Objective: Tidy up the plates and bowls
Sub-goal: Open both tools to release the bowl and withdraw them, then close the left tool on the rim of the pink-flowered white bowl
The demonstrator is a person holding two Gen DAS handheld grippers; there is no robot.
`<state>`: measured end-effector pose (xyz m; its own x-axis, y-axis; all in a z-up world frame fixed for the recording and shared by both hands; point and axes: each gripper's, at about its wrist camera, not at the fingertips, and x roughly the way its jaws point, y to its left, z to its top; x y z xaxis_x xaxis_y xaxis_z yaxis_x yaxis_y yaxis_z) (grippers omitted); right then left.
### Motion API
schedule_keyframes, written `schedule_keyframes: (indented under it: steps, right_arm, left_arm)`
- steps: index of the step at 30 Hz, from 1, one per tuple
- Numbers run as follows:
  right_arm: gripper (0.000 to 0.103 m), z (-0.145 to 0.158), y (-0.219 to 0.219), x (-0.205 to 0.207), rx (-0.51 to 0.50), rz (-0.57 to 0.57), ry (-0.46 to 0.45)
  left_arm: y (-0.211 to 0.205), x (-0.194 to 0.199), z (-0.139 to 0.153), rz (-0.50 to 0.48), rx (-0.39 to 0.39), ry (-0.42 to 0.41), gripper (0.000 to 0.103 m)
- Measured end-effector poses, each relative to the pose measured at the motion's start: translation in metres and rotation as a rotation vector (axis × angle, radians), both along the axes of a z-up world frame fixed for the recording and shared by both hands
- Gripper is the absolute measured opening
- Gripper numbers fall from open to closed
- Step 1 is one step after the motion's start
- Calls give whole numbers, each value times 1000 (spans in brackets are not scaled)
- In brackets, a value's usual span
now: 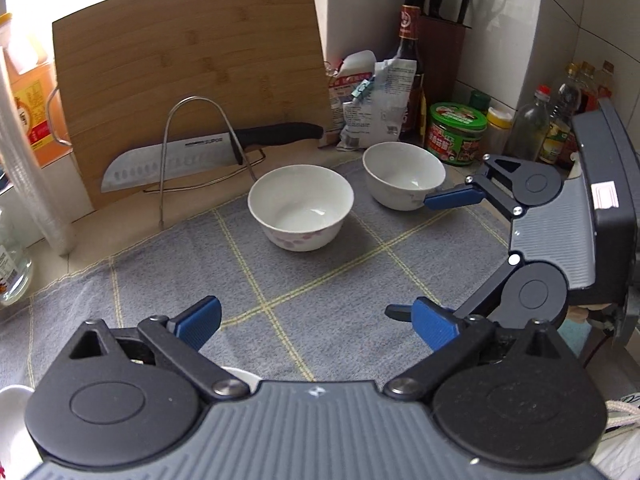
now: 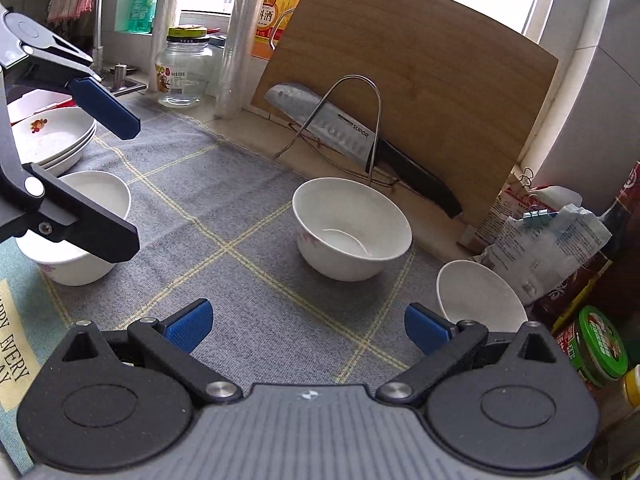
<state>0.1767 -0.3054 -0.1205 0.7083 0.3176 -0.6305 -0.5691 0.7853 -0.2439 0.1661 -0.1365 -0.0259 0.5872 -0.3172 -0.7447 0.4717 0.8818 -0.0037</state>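
Observation:
Three white bowls stand on the grey checked mat [image 2: 248, 280]. The floral bowl [image 1: 301, 206] [image 2: 352, 228] is mid-mat. A plain bowl [image 1: 404, 174] [image 2: 480, 296] sits near the bags. A third bowl [image 2: 100, 192] lies under my left gripper, beside stacked plates [image 2: 52, 140]. The left gripper [image 1: 318, 326] [image 2: 134, 186] hovers open over that third bowl, with nothing pressed between its pads. My right gripper [image 2: 308, 328] [image 1: 428, 256] is open and empty above the mat. One of its blue fingers [image 1: 452, 198] is close to the plain bowl's rim.
A bamboo cutting board [image 1: 188, 80] leans on the wall behind a wire rack [image 1: 200, 140] holding a large knife [image 2: 344, 128]. Bags [image 1: 372, 108], a green-lidded jar [image 1: 456, 134], bottles and a knife block [image 1: 440, 48] crowd the right corner. A glass jar [image 2: 184, 68] stands by the sink.

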Motion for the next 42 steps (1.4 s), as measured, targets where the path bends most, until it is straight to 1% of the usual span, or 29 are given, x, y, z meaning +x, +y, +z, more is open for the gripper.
schedule_keyframes:
  steps: [3,5,7,10,15,21,30,38,42]
  right_arm:
    - [103,0,2,5,-5,-27,-1]
    - [103,1,3,7,-2,-28,-11]
    - [103,0,4,11,-14,-38,-17]
    - [103,-2,5,21,-24,-64,-18]
    - [103,-7,5,39,-9,-72,14]
    - [103,-16,7,64,15,-81,62]
    - [103,-26,11,86,49,-69,103]
    - [103,-28,12,98,76,-74,111]
    - [102,-28,12,102,85,-74,114]
  left_arm:
    - [-6,19,4,-56,25,31,101]
    - [-9,33,8,-73,26,44,101]
    - [-12,49,10,-80,27,68,101]
    - [-15,73,11,-68,34,80,101]
    - [-23,108,0,-50,46,116,101]
    - [-33,142,-20,-58,14,168,101]
    - [-39,176,-48,-51,-3,219,100]
    - [-41,191,-58,-57,-31,234,97]
    - [-45,193,-60,-70,-28,235,96]
